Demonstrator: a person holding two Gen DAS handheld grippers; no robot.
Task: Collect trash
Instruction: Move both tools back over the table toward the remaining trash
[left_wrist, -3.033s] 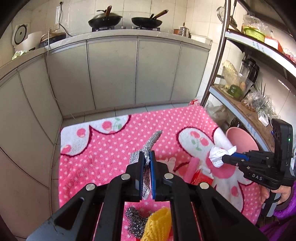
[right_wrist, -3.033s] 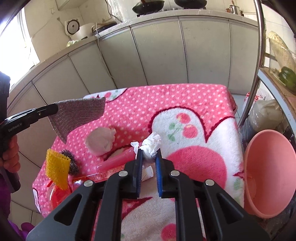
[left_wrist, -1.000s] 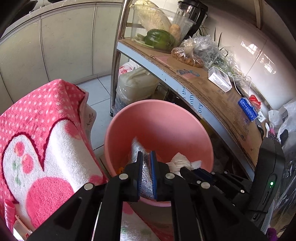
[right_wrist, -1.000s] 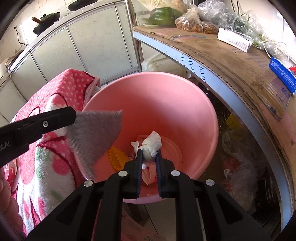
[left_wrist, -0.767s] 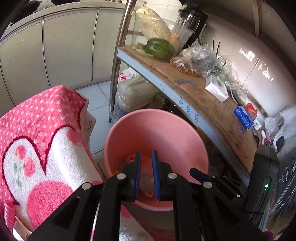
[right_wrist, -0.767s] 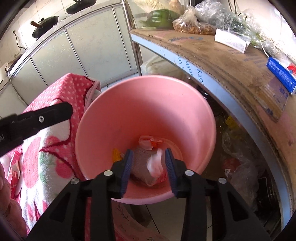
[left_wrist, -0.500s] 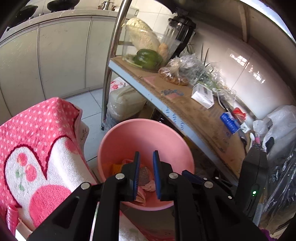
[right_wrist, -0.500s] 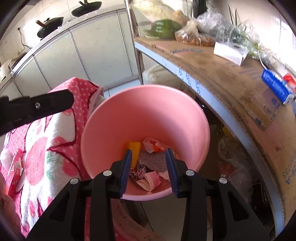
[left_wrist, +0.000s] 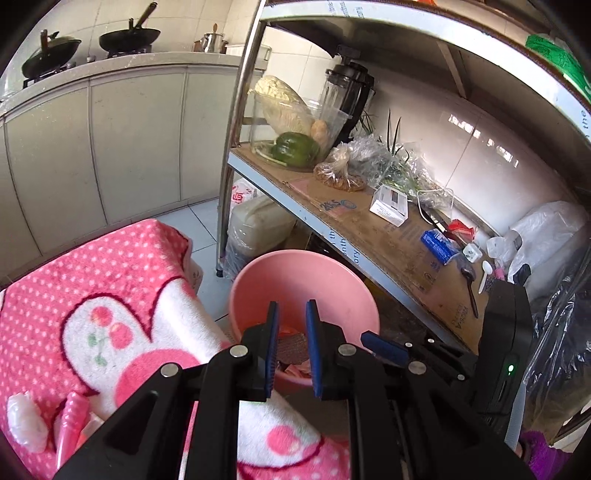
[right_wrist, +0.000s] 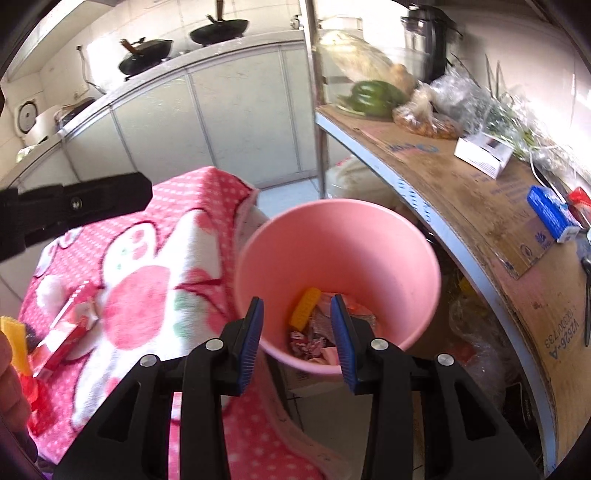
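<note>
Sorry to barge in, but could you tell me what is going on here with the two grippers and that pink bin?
A person is clearing trash off a table covered with a pink blanket into a pink bin beside it. Both the left gripper and the right gripper are above the bin with open, empty jaws. Scraps, including a yellow piece, lie in the bin. A red packet and other bits remain on the blanket.

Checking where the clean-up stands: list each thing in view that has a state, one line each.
left gripper: jaws open, nothing between them
right gripper: jaws open, nothing between them
pink bucket: upright beside the table, holding trash
yellow piece: lying inside the bucket
blanket: spread over the table
red packet: still lying on the blanket
pink tube: still lying on the blanket
</note>
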